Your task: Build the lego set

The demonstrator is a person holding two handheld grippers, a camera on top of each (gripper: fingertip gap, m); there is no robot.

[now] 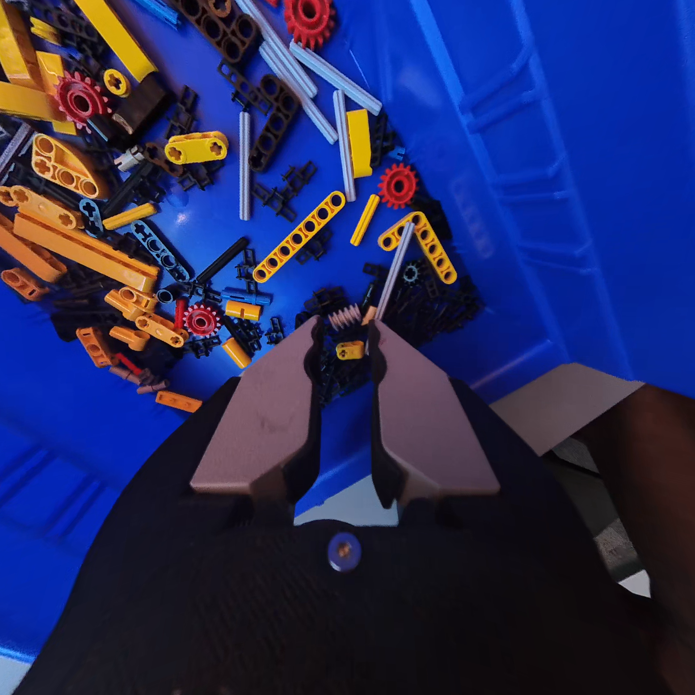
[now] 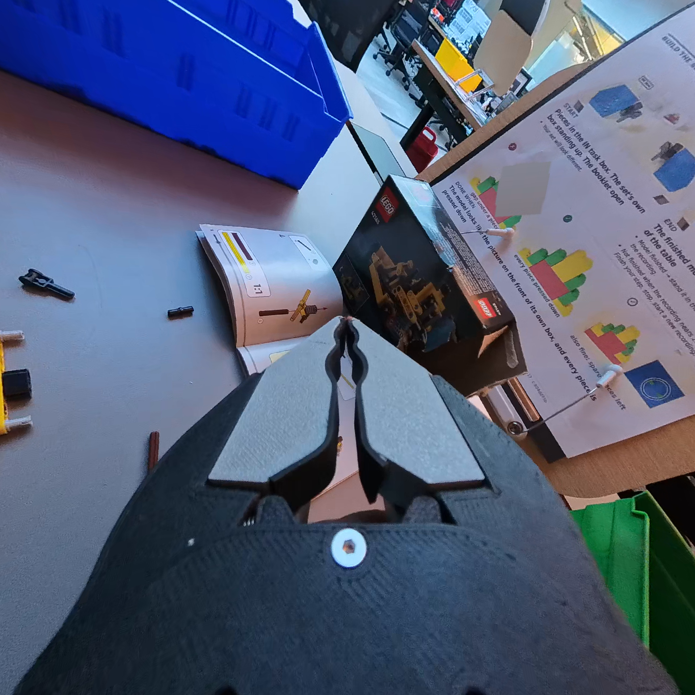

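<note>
In the left wrist view, my left gripper (image 1: 345, 322) is open inside the blue bin (image 1: 564, 188), low over a pile of black chain links (image 1: 425, 304). A grey worm gear (image 1: 344, 313) lies just beyond the fingertips, and a small yellow connector (image 1: 349, 349) lies between the jaws. A grey axle (image 1: 395, 269) leans beside the right finger. In the right wrist view, my right gripper (image 2: 344, 320) is shut above the table in front of the open instruction booklet (image 2: 278, 278). I see no piece in it.
The bin floor holds yellow beams (image 1: 299, 237), red gears (image 1: 398, 186) and grey axles (image 1: 244, 165). On the table lie a black pin piece (image 2: 45, 284), a small black pin (image 2: 180, 311), a brown axle (image 2: 153, 449) and a yellow sub-assembly (image 2: 7, 383). The set's box (image 2: 421, 286), an instruction board (image 2: 601, 244) and a green bin (image 2: 639, 564) are on the right. Spacing between my two grippers at the tips: around 35 cm.
</note>
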